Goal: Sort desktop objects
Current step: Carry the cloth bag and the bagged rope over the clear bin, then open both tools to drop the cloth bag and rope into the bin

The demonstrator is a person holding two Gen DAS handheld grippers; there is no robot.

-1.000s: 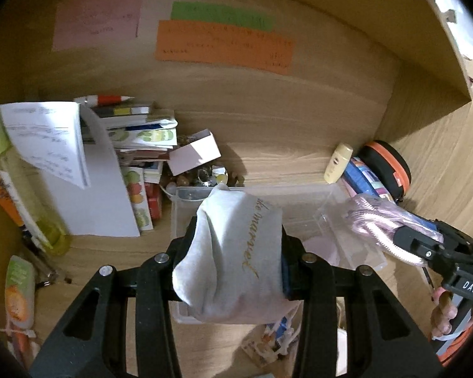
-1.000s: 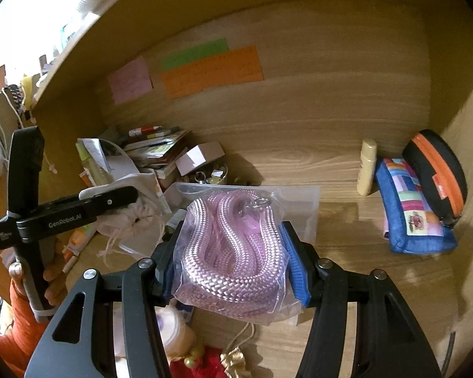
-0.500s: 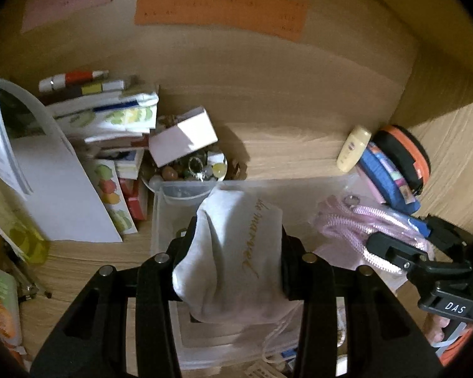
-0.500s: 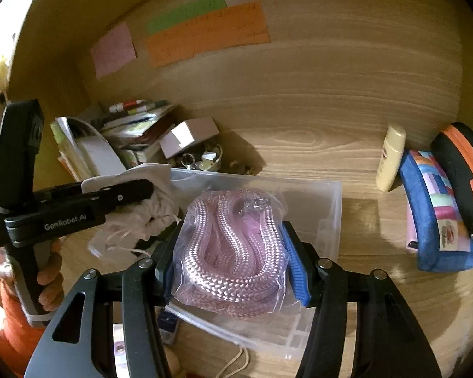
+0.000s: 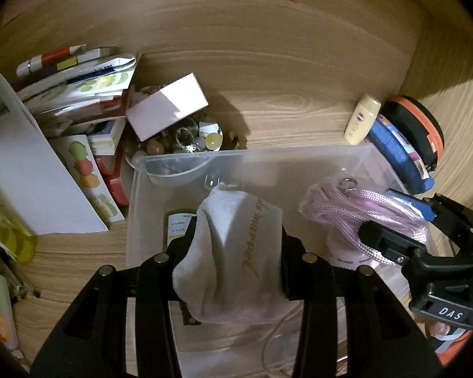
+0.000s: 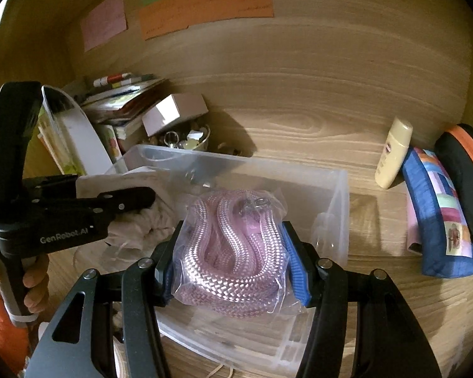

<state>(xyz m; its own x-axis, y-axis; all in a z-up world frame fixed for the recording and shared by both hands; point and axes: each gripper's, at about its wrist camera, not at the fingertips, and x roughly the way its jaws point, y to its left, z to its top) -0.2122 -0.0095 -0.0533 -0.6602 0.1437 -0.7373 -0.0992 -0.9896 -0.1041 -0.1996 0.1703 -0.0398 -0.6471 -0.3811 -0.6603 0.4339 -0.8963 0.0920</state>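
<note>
My left gripper (image 5: 235, 252) is shut on a white cloth pouch (image 5: 233, 252) with gold lettering and holds it over the left half of a clear plastic bin (image 5: 268, 160). My right gripper (image 6: 233, 252) is shut on a bagged coil of pink rope (image 6: 233, 245) and holds it over the right half of the same bin (image 6: 337, 195). The rope (image 5: 362, 208) also shows at right in the left wrist view. The pouch (image 6: 135, 220) shows at left in the right wrist view. A small dark bottle (image 5: 178, 223) lies inside the bin.
A stack of booklets and papers (image 5: 78, 94), a pale box (image 5: 167, 105) and a glass bowl of trinkets (image 5: 186, 141) sit behind the bin at left. A cream tube (image 6: 394, 154), a blue pouch (image 6: 438, 214) and a black-orange case (image 6: 466, 170) lean at right.
Both grippers have moved forward and down with their loads, from in front of the bin to over its inside. Both jaws stay shut.
</note>
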